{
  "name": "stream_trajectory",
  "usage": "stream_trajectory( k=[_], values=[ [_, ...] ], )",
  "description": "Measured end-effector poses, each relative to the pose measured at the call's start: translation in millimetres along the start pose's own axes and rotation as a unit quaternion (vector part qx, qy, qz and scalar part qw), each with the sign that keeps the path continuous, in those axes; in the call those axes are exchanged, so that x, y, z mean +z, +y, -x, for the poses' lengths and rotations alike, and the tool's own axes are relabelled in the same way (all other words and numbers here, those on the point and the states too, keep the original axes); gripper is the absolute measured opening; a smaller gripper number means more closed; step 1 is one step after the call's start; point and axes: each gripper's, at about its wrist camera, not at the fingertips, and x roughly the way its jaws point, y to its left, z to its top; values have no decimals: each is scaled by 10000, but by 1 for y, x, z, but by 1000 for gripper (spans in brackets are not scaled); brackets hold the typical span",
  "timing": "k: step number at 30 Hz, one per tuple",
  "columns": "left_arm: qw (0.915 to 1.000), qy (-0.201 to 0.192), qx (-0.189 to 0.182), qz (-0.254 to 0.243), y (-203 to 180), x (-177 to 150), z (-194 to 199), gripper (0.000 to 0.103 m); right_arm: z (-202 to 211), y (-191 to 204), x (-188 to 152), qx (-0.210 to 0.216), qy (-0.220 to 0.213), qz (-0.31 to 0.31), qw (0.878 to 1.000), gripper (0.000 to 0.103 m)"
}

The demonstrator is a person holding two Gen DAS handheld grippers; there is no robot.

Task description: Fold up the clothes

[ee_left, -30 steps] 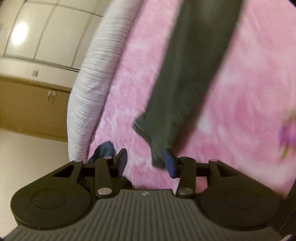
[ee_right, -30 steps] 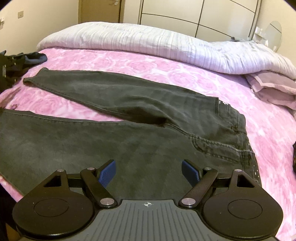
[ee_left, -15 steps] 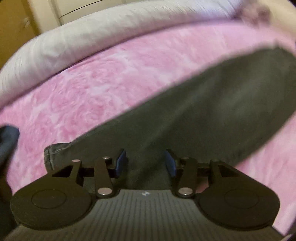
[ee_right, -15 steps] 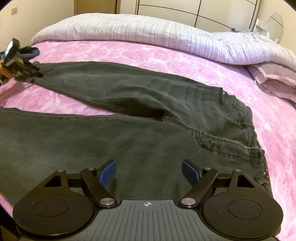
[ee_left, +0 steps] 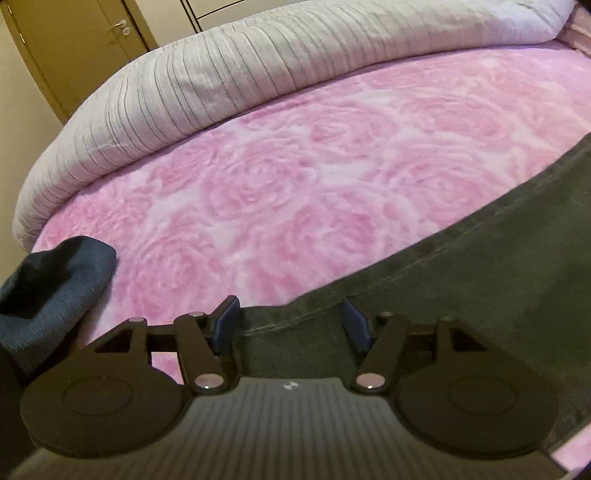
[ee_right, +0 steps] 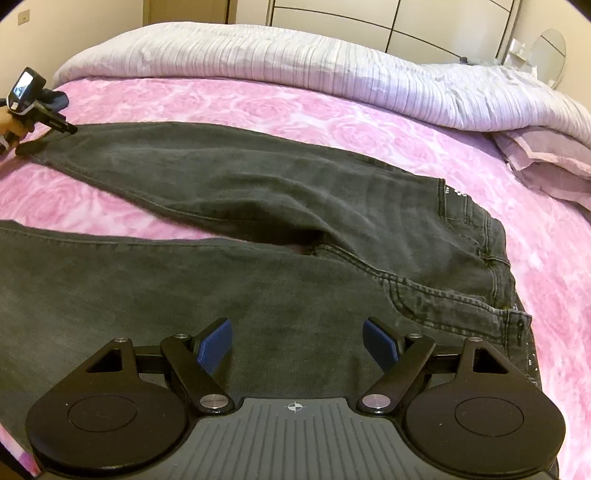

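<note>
Dark jeans (ee_right: 258, 229) lie flat on the pink rose blanket (ee_right: 258, 107). The right gripper (ee_right: 297, 341) hovers wide-jawed over the near leg; the left gripper (ee_left: 290, 323) (also parted) straddles the far hem. Beyond: striped duvet (ee_right: 295, 55), wardrobe doors (ee_right: 388, 18).

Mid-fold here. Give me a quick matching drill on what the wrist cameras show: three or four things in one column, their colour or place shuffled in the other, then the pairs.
Things:
1. jeans
2. blanket
3. duvet
4. left gripper

Descriptions:
A. pink rose pattern, covering the bed
B. open, at a leg hem
C. pale ribbed, bunched along the far side
D. dark grey, legs spread apart

Pairs: 1-D, 2-A, 3-C, 4-B
</note>
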Motion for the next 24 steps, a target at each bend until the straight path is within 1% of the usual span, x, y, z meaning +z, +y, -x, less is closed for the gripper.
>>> stream_trajectory(
  k=[4,5,6,7,9,12,14,15,16,17,18,19,20,22,24],
  values=[
    [9997,64,246,-73,-7,0,8,58,-1,1,13,79,-118,87,9999,81],
    [9997,94,212,-14,-8,0,13,52,-2,2,17,98,-147,109,9998,81],
    [9998,125,179,45,-9,1,18,43,-4,1,22,176,-191,87,9996,81],
    [9997,156,145,104,-10,2,23,40,-6,0,28,270,-228,29,9994,81],
    [9998,130,-20,116,-15,2,39,40,-13,-2,41,424,-293,-72,9986,81],
    [9992,17,-397,91,-29,0,65,41,-33,-10,68,661,-360,-285,9968,81],
    [9982,-7,-605,47,-40,-2,75,43,-54,-18,88,887,-346,-672,9932,79],
    [9976,2,-688,6,-46,-4,78,44,-67,-21,98,998,-306,-900,9905,76],
    [9973,60,-722,-79,-52,-6,76,44,-85,-21,102,1132,-54,-1033,9882,65],
    [9971,118,-740,-142,-57,-8,74,44,-104,-19,106,1266,217,-1156,9850,60],
    [9971,175,-719,-159,-61,-10,71,44,-122,-18,110,1399,487,-1279,9807,60],
    [9971,197,-708,-185,-65,-12,70,44,-139,-14,109,1484,740,-1218,9786,60],
    [9971,135,-716,-235,-68,-14,75,44,-142,-13,109,1447,677,-1137,9806,60],
    [9964,-42,-730,-424,-76,-18,88,44,-131,-22,108,1541,346,-1386,9777,60],
    [9947,-228,-737,-676,-86,-23,105,46,-110,-35,99,1603,-10,-1695,9724,60]
  ],
)
